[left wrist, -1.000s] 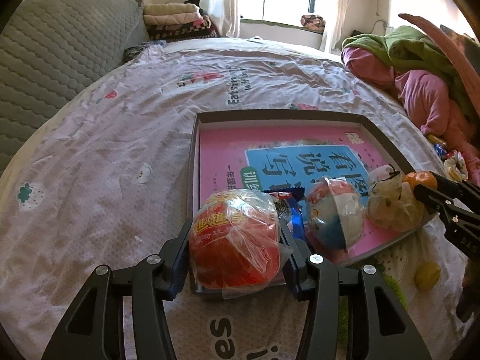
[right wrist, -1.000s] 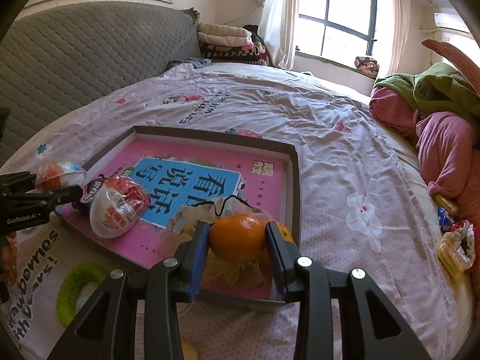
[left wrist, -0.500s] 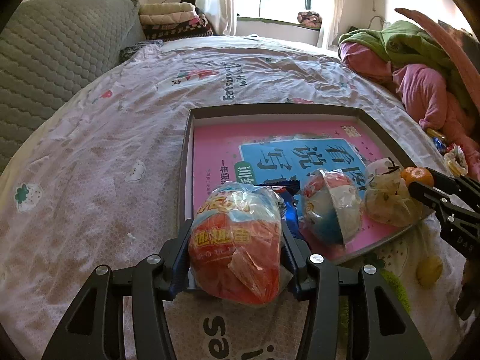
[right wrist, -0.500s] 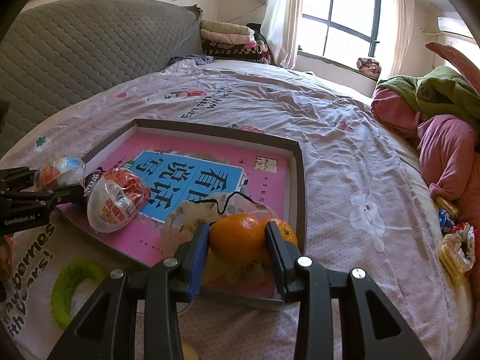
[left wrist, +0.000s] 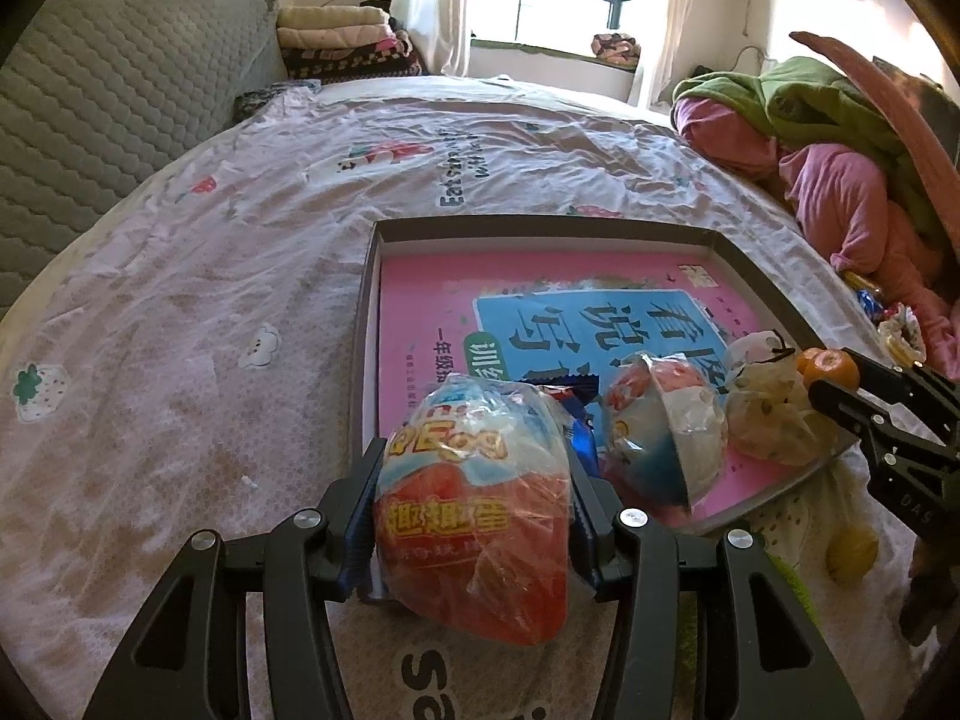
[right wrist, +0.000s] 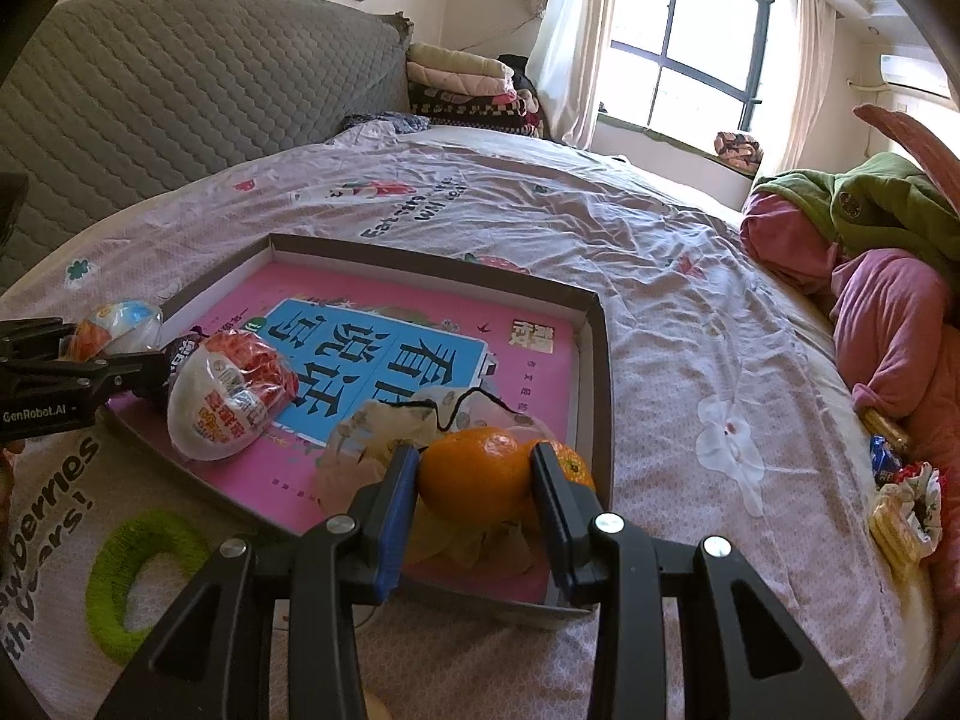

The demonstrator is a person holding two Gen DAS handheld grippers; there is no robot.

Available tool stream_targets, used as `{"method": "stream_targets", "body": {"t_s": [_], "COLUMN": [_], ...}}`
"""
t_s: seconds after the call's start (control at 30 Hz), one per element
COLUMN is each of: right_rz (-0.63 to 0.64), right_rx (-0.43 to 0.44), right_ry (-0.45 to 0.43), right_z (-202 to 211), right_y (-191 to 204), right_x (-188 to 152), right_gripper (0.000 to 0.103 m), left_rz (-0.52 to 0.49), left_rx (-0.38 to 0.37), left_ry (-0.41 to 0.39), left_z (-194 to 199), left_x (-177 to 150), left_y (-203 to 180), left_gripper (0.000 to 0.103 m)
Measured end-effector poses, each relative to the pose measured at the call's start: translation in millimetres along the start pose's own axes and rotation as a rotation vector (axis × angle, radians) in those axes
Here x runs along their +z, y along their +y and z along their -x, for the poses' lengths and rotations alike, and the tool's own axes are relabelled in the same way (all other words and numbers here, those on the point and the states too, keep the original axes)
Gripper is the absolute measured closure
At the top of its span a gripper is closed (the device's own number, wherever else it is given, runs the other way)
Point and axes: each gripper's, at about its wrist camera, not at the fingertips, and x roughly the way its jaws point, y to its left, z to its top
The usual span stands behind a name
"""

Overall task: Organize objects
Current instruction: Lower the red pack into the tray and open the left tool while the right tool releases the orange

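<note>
So both grippers are loaded right now. The left gripper (left wrist: 474, 510) has its fingers pinching a wrapped toy egg (left wrist: 474, 516), red at the bottom and blue-white on top, held at the near-left corner of the shallow box (right wrist: 591, 360) on the bed (right wrist: 660, 276). Its long axis runs roughly along the fingers, narrow blue end pointing away toward the box and tilted up a bit. The right gripper (right wrist: 474, 480) has its fingers clamped on an orange (right wrist: 474, 477) over the box's near-right corner, with a second orange (right wrist: 570, 468) tucked just behind the right finger.

Count-wise: two toy eggs, the held one plus another egg (right wrist: 231, 402) lying on its side on the pink book (right wrist: 528, 360) inside the box; two oranges; one crumpled plastic bag (right wrist: 390, 426) under the oranges; one green ring (right wrist: 144, 576) on the bed beside the box. A yellow fruit (left wrist: 849, 552) sits on the bed just outside the box too.
</note>
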Motion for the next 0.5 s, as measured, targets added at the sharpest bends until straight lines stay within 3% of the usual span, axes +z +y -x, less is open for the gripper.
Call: {"method": "stream_targets", "body": {"t_s": [0.27,0.5], "right_rz": [-0.005,-0.006], "right_rx": [0.004,-0.005], "right_ry": [0.002,0.002], "right_z": [-0.7,0.8], "right_y": [-0.7,-1.5], "right_x": [-0.6,-0.7], "right_gripper": [0.064,0.055], "left_rz": [0.013,0.021], "left_rx": [-0.007,-0.010], "left_ry": [0.000,-0.017], "left_z": [-0.5,1.2], "left_x": [2.2,5.4], "left_y": [3.0,5.9], "left_gripper": [0.046,0.044]}}
